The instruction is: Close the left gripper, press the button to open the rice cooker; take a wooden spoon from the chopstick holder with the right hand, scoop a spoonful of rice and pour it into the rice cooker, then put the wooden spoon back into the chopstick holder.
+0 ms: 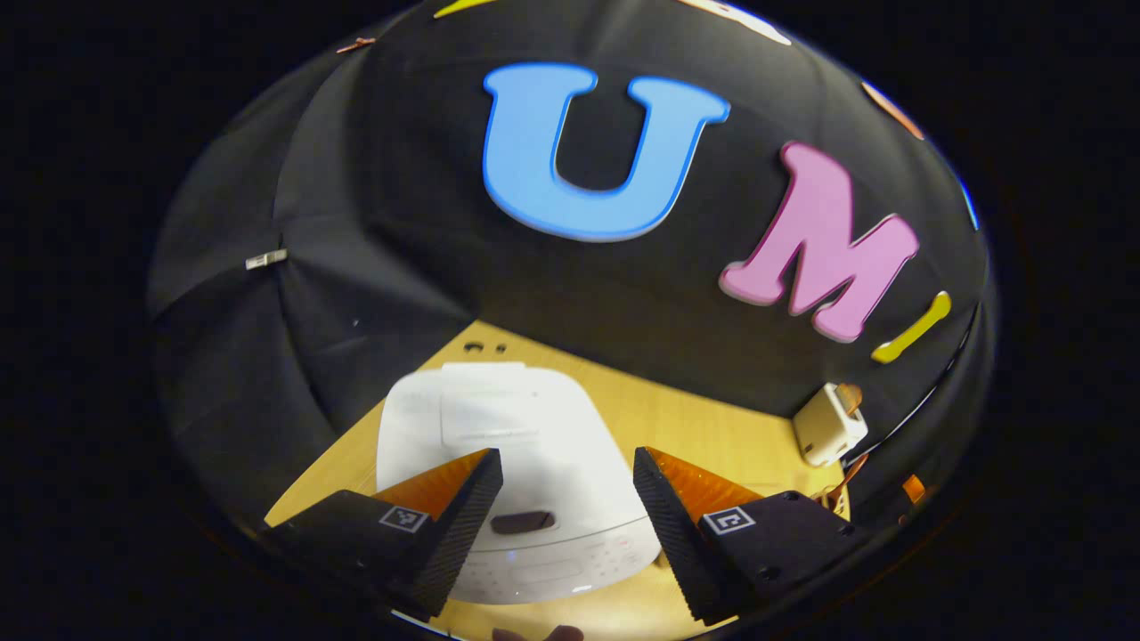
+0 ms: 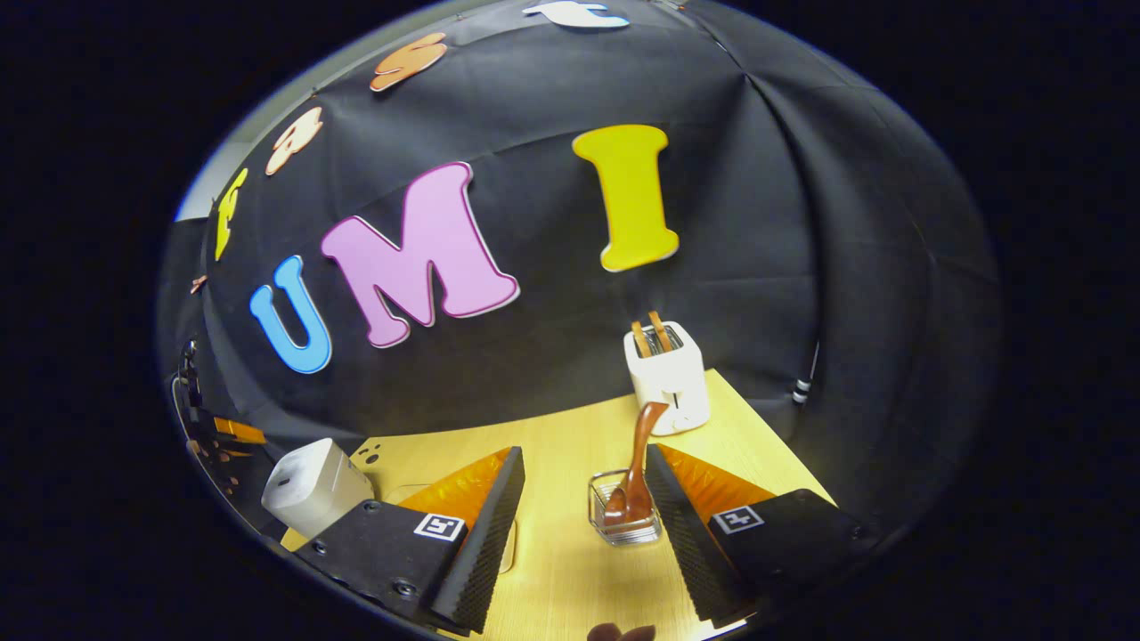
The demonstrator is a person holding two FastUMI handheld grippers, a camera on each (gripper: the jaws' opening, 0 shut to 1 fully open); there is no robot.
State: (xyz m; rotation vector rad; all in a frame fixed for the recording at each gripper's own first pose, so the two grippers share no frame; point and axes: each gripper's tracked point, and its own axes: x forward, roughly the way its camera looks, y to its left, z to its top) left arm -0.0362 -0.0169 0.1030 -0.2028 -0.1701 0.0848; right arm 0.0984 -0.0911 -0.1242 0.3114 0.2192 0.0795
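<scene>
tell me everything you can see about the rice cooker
The rice cooker is a white, rounded appliance that looks like smooth plastic, standing upright on the light wooden table near the booth's cloth wall. Its lid is shut, with a raised rectangular panel on top. On the sloping front sits a dark oval button above a faint control strip. The left gripper hangs open in front of it; whether the fingers touch it is unclear. In the right gripper view it appears at the far left.
</scene>
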